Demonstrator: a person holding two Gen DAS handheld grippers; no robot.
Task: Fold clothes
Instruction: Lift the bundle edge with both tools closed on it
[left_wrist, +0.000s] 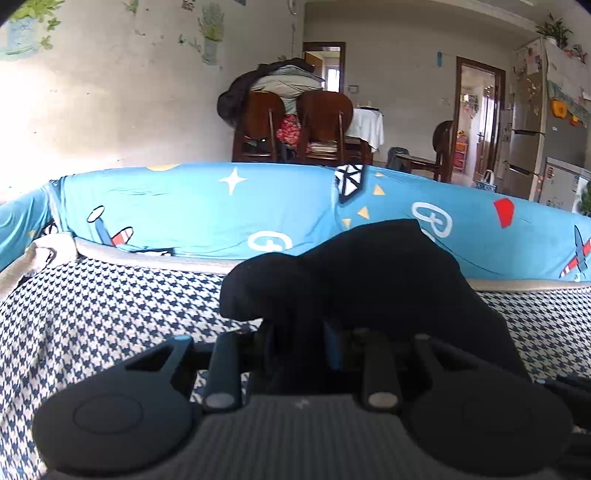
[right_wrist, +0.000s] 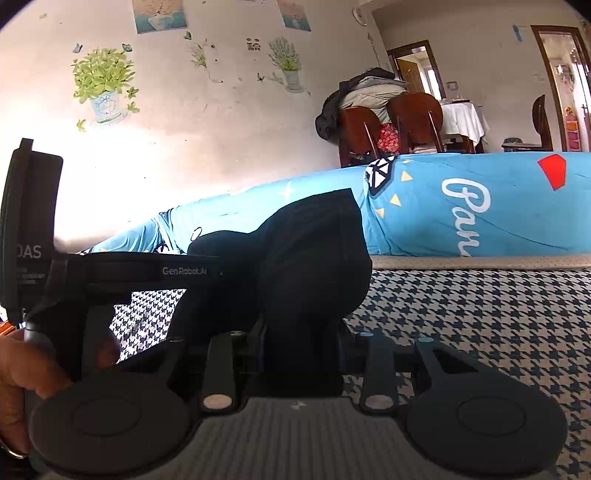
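- We found the left gripper (left_wrist: 295, 332) pinching the black garment (left_wrist: 362, 273); its blue-edged fingers (left_wrist: 334, 347) stood close together with dark cloth bunched between and over them.
- We found the right gripper (right_wrist: 299, 332) likewise clamped on the same black garment (right_wrist: 314, 258), the cloth rising from the jaws in a humped fold.
- In the right wrist view the left gripper (right_wrist: 122, 269) sat just to the left, level with the right one, held by a hand (right_wrist: 26, 369). We judged neither gripper nearer to the cloth: both gripped it.
- From each pair of fingers the garment rose up and away, towards the far side. In the left view it also draped right; in the right view it spread left. We judged that its held edge ran left to right between the two grippers.
- The rest of the garment was hidden behind the bunched part; we could not tell how many layers it had or how far the folding stood.
- Beneath lay a houndstooth cover (left_wrist: 110, 302), with a blue printed quilt (left_wrist: 221, 214) along its far edge.
- We judged that any coming move would turn on keeping that left-to-right edge level between the two grips.
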